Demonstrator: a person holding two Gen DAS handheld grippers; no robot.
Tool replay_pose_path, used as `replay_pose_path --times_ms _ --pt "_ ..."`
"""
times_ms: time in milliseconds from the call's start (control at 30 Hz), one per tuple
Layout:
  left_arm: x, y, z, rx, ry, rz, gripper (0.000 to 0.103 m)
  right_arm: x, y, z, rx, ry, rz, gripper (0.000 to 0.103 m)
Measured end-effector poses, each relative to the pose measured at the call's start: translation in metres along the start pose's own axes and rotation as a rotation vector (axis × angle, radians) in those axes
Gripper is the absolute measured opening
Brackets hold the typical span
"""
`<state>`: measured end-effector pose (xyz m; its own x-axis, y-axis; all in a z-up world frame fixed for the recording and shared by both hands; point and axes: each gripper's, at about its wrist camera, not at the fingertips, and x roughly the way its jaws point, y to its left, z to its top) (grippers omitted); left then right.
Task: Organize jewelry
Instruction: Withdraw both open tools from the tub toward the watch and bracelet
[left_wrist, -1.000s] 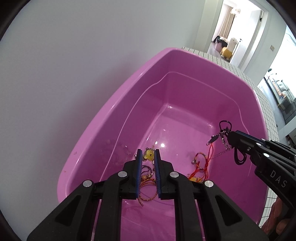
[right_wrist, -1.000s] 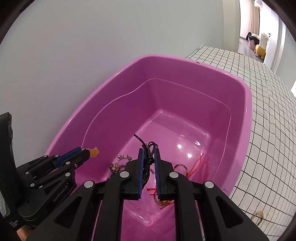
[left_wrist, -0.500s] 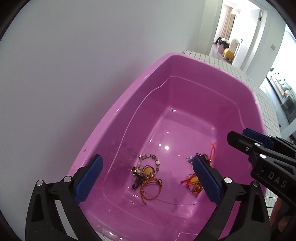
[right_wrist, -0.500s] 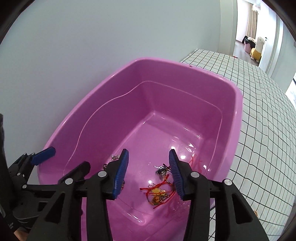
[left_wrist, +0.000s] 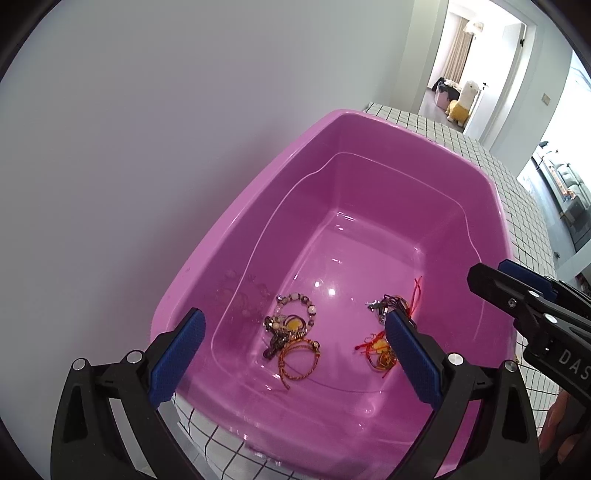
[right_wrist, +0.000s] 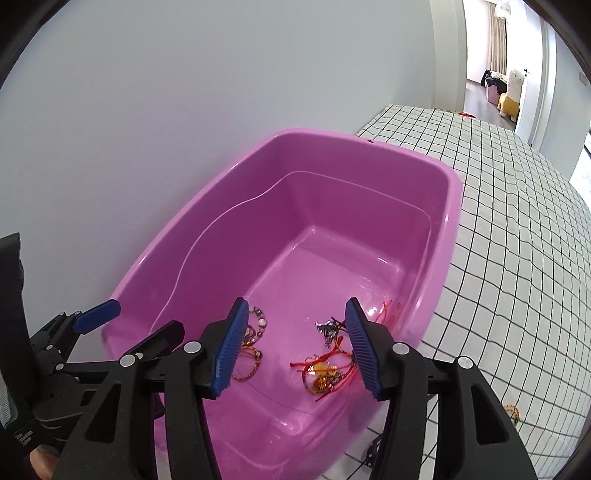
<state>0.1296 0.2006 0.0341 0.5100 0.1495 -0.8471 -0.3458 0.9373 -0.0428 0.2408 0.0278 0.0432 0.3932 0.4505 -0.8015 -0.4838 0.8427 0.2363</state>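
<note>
A pink plastic tub (left_wrist: 240, 221) stands against the wall, its rim (right_wrist: 369, 142) seen in both views. On its floor lie two small heaps of jewelry. One is a beaded bracelet with a yellow charm and orange cords (left_wrist: 293, 332). The other is red cords with a dark chain (left_wrist: 384, 332), also in the right wrist view (right_wrist: 325, 365). My left gripper (left_wrist: 293, 317) hangs wide open above the near end, holding nothing. My right gripper (right_wrist: 295, 302) is beside it; its jaws are opening and nothing is between them. The bead heap (right_wrist: 255, 343) is partly hidden behind one finger.
The tub sits on a white cloth with a black grid (right_wrist: 517, 258). A small orange bracelet (right_wrist: 513, 411) lies on the cloth to the right of the tub. A grey wall runs along the tub's left side. A doorway with a plush toy (right_wrist: 511, 96) is far behind.
Both grippers were shut on jewelry over the tub; both have opened, and the pieces now lie on the tub floor. Both have drawn back and upward.
</note>
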Motion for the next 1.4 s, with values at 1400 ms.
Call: replay_pose_path --times_ms 1400 --pt "-0.111 -0.147 -0.214 0.033 -0.053 -0.059 0.097 -0.197 -0.161 -0.265 0.126 -0.088 -0.129 0.066"
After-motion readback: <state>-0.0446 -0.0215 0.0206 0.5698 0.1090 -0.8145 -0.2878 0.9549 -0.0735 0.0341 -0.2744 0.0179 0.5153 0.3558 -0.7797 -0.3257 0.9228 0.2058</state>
